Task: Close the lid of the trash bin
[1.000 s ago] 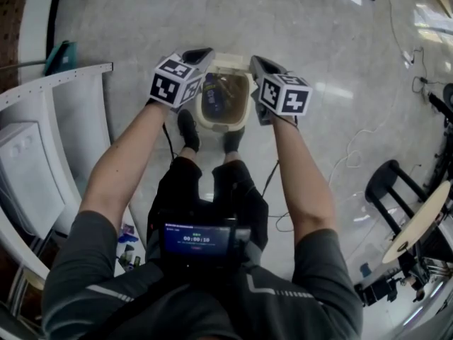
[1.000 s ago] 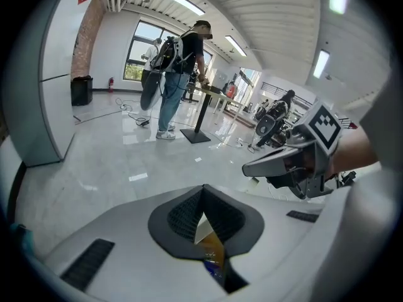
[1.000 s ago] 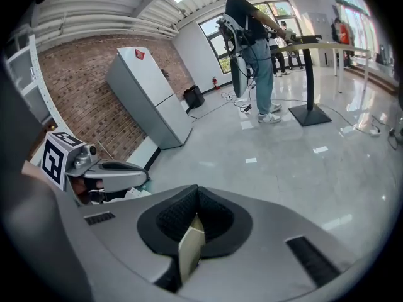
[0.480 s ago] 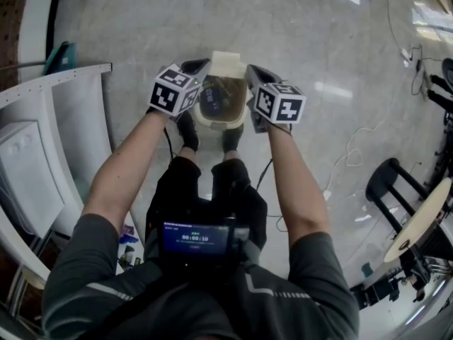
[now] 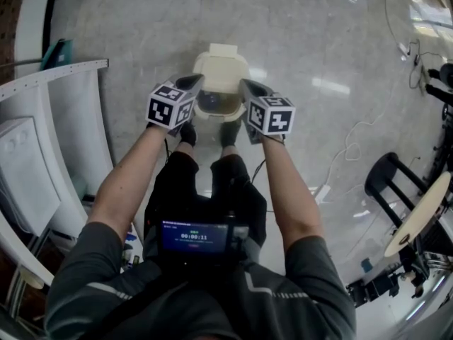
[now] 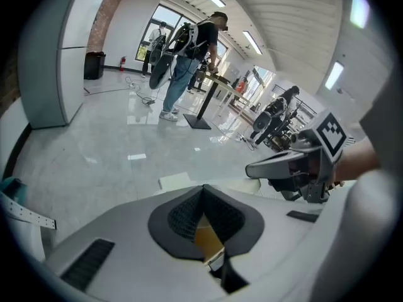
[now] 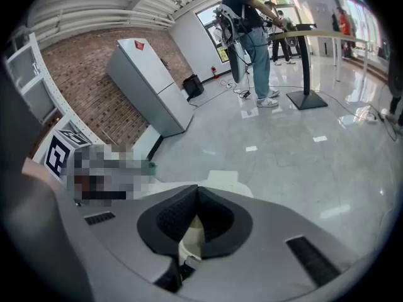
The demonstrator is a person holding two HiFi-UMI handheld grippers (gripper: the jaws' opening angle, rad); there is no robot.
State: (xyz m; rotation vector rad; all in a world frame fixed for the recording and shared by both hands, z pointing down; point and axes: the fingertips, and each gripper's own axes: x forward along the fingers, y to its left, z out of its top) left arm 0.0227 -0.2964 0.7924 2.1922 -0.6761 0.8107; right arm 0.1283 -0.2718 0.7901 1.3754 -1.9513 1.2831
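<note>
A cream trash bin (image 5: pixel 228 117) stands on the floor just ahead of my shoes. Its lid (image 5: pixel 221 69) leans over most of the opening, and a dark gap (image 5: pixel 211 102) still shows at the near side. My left gripper (image 5: pixel 191 83) is at the bin's left rim and my right gripper (image 5: pixel 249 88) at its right rim. Both are shut with nothing between the jaws. The left gripper view has the lid's edge (image 6: pixel 175 181) past the meeting fingertips and the right gripper (image 6: pixel 295 166) beyond. In the right gripper view the lid (image 7: pixel 222 177) lies just ahead of the shut jaws.
A white curved counter (image 5: pixel 49 140) runs along the left. Cables (image 5: pixel 354 147) trail over the floor at right, near a black stand (image 5: pixel 388 183) and a round table (image 5: pixel 419 218). A person with a backpack (image 6: pixel 189 49) stands far off. A grey fridge (image 7: pixel 151 87) is by the brick wall.
The lid has swung down from nearly upright to cover most of the bin's opening. Both grippers have drawn back toward me along the bin's sides.
</note>
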